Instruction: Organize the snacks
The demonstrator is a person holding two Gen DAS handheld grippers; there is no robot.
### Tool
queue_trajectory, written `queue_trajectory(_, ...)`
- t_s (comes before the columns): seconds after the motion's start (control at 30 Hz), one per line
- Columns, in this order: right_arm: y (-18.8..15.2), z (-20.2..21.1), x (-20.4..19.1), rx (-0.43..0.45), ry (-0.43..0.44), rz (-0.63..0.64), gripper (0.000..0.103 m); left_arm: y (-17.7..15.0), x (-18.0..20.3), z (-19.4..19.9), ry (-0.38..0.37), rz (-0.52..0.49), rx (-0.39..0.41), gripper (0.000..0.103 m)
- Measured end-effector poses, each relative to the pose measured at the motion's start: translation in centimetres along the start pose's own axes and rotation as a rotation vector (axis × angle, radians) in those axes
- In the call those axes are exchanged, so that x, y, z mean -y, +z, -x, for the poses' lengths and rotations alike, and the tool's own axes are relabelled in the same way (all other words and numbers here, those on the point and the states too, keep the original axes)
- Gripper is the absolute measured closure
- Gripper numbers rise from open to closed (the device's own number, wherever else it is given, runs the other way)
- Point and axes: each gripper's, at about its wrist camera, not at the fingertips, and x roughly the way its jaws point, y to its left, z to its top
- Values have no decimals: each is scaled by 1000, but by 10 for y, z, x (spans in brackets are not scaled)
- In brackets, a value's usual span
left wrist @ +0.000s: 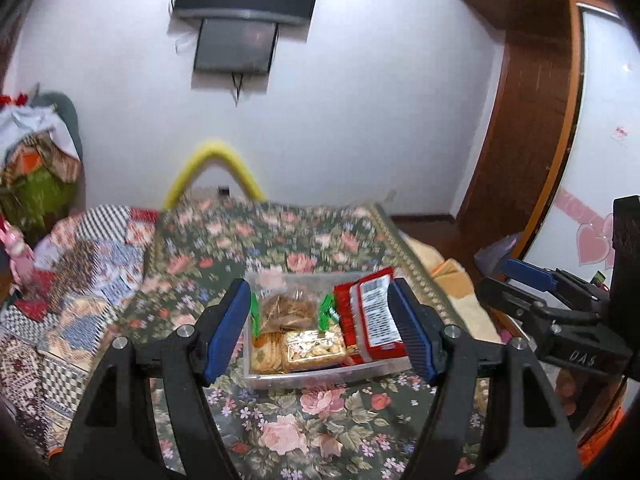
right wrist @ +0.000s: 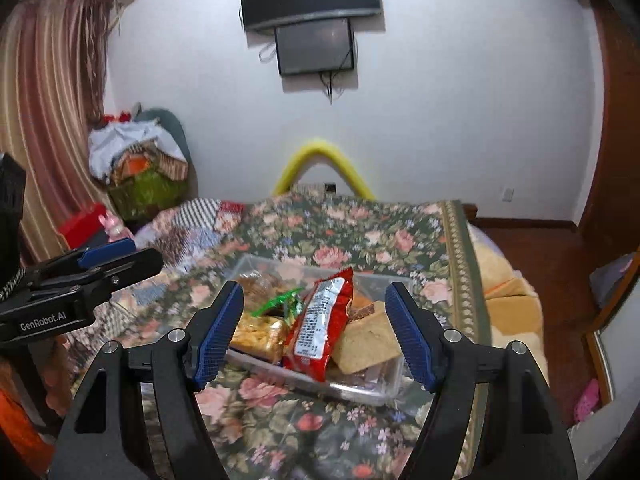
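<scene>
Both claws spread and empty: left gripper (left wrist: 320, 330) and right gripper (right wrist: 316, 334) above the floral blanket (left wrist: 280, 432). Just beyond the fingertips, clear tray (left wrist: 320, 376) packed with snacks. Red packet (right wrist: 320, 328) propped upright on the rest, likely for lack of flat room.

We cannot read the print on the red packet (right wrist: 320, 324). The near wall of the clear box (left wrist: 320, 378) is partly hidden behind the fingers (left wrist: 226, 332). The flowered bedcover (left wrist: 280, 240) looks blurred, and the frame's bottom cuts it off.
</scene>
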Motion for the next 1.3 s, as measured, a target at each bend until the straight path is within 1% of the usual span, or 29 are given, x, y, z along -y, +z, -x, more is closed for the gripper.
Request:
queue_trajectory(0.13, -1, 43, -8, 70, -5, 6, 32, -3, 13, 46, 1, -4, 68, 32)
queue_trajectory(0.23, -4, 69, -14, 108, 7, 4, 30, -9, 23, 77, 11, -20, 117, 31)
queue_trajectory(0.33, -9, 88, -19, 137, 10, 9, 25, -15, 35, 103, 22, -39, 163, 23)
queue_trajectory(0.4, -13, 97, -23, 152, 9, 15, 21, -18, 42, 114, 32, -53, 186, 14)
queue_trajectory(0.47, -17, 103, -25, 160, 8, 16, 19, -22, 49, 124, 40, -66, 205, 12)
queue_trajectory(0.53, -20, 105, -26, 159, 12, 15, 16, -26, 54, 129, 41, -80, 210, 9)
queue_trajectory(0.6, -24, 107, -25, 159, 6, 11, 10, -30, 59, 133, 41, -89, 208, 7)
queue_trajectory(0.67, -27, 109, -24, 170, -10, 2, 0, -35, 65, 136, 44, -98, 208, 5)
queue_trajectory(0.8, -35, 116, -24, 176, -24, -5, 0, -41, 68, 141, 43, -98, 207, 2)
queue_trajectory(1.3, -45, 133, -23, 188, -35, -11, 0, -47, 71, 143, 48, -88, 201, 0)
